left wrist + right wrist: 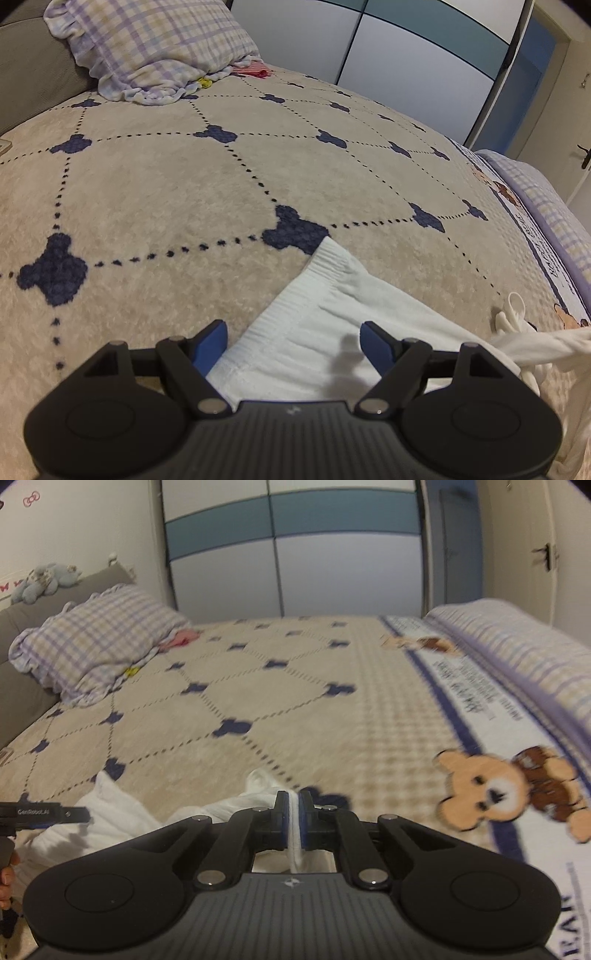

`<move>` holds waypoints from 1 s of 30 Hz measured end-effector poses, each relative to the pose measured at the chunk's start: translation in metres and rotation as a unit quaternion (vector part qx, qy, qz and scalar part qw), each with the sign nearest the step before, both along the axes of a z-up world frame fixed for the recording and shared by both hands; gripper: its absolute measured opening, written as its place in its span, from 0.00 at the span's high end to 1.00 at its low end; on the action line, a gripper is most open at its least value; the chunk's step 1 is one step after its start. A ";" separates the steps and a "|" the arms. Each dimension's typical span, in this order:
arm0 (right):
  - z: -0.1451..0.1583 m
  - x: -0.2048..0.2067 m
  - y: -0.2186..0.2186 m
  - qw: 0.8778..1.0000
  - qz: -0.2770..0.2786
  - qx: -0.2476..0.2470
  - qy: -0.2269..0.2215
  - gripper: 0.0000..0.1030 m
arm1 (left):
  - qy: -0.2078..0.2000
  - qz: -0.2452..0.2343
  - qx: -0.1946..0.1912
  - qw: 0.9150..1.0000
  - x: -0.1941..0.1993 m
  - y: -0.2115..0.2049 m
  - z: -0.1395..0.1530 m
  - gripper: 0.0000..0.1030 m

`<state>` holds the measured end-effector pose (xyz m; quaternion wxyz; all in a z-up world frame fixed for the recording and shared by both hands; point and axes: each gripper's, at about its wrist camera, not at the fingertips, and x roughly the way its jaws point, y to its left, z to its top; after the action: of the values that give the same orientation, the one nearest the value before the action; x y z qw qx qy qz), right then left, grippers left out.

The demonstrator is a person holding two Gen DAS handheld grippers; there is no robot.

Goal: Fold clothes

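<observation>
A white garment (317, 332) lies on the beige blanket (184, 192) at the lower centre of the left wrist view, its ribbed hem running diagonally up to a corner just touching a navy clover motif. The left gripper (293, 341) hangs over it with its blue pads spread wide, fabric beneath them but not pinched. In the right wrist view, the right gripper (293, 819) at lower centre has its pads pressed together on a thin fold of the same white cloth (122, 812), which trails off to the lower left. Above both grippers the blanket stretches bare to the checked pillow (147, 48) at the upper left. A bear-printed border strip (480, 738) runs along the right.
</observation>
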<state>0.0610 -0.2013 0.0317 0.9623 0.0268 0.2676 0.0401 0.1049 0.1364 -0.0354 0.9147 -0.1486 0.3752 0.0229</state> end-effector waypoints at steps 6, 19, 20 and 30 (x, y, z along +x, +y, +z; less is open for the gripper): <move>0.008 -0.020 -0.027 0.998 -0.039 -0.045 -0.005 0.94 | 0.000 0.002 0.003 1.000 -0.003 -0.002 0.002 0.22; -0.014 -0.008 -0.049 0.995 -0.065 -0.029 0.075 0.80 | -0.014 -0.001 -0.033 0.999 0.004 0.003 0.003 0.24; -0.013 -0.005 -0.048 0.995 -0.061 -0.022 0.074 0.78 | -0.016 -0.002 -0.036 0.999 0.005 0.003 0.002 0.24; -0.024 0.043 -0.010 0.996 -0.010 0.034 0.087 0.71 | -0.031 -0.022 -0.061 0.997 0.019 0.005 0.000 0.26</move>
<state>0.1043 -0.2115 0.0078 0.9344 0.0661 0.3481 0.0372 0.1239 0.1417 -0.0353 0.9155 -0.1963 0.3503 -0.0252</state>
